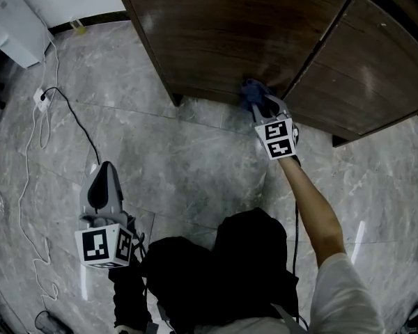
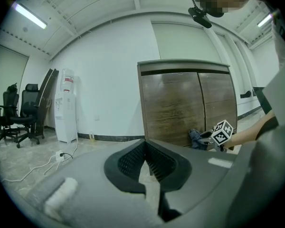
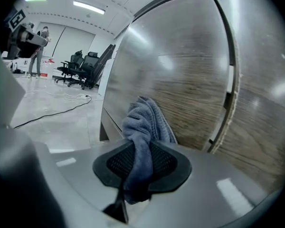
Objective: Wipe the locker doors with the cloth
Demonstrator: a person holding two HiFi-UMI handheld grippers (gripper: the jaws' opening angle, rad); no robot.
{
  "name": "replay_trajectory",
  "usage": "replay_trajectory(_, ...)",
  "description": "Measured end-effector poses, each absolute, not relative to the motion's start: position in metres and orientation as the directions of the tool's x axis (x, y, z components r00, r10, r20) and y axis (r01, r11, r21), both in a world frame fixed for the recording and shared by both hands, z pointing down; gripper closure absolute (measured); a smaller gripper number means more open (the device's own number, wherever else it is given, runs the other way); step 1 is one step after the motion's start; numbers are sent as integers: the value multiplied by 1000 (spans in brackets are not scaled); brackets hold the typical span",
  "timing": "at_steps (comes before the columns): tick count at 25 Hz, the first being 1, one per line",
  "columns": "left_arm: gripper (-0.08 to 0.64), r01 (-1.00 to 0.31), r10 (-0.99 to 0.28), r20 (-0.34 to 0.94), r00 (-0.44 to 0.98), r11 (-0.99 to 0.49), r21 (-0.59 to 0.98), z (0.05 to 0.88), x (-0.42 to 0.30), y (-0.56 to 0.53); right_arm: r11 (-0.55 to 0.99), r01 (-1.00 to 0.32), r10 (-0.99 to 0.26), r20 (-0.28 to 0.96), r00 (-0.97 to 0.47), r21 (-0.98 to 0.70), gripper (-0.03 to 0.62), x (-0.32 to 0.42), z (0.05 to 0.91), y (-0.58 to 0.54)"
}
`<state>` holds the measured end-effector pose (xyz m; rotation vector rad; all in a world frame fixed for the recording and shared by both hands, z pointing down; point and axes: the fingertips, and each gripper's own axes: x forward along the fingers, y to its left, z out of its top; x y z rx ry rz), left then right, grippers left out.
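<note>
Right gripper point(image 3: 142, 164) clenched on cloth point(image 3: 145, 122): one fold is pinched betw. the pads, the rest is bunched fwd of the tips. Cloth is seen low against the left locker door point(image 1: 230, 33), near the seam w/ the right locker door point(image 1: 366, 68); contact is judged likely but not confirmed. Left gripper point(image 2: 146, 159) is held low over the floor point(image 1: 181, 158), well apart from the locker, w/ its jaws brought together and nothing betw. them.

Handling (judged): cloth is blue-grey and looped like a towel, so it's taken as soft, light, limp and not fragile. It may be dragged out of the pads under friction. It's best taken at the bunched middle, deep in the pads, w/ enough left proud of the tips that the door isn't scraped.

Surface: doors are dark wood-grain and glossy, w/ ceiling lights reflected. They're taken as stiff and smooth, and both are shut.

Room: grey polished stone-look floor, white walls. A white cable point(image 1: 29, 186) is trailed across the floor. A water dispenser point(image 2: 66, 109) and office chairs point(image 2: 13, 113) are noted at far left.
</note>
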<state>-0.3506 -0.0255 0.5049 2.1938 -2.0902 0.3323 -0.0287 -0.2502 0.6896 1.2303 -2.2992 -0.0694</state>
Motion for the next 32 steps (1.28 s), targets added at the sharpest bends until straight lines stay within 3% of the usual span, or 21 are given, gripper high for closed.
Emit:
replay_trajectory(10, 561, -994, -974, 219, 58, -77, -81, 504, -341, -30, 532, -805, -812, 429, -396, 264, 508, 5, 691, -245)
replay_trajectory(21, 561, -993, -968, 236, 84, -102, -66, 506, -333, -59, 598, -764, -789, 344, -509, 241, 514, -8, 627, -206)
replay_trajectory(32, 561, -967, -893, 374, 251, -252, 47, 363, -254, -80, 671, -735, -680, 481, -553, 103, 514, -23, 465, -134)
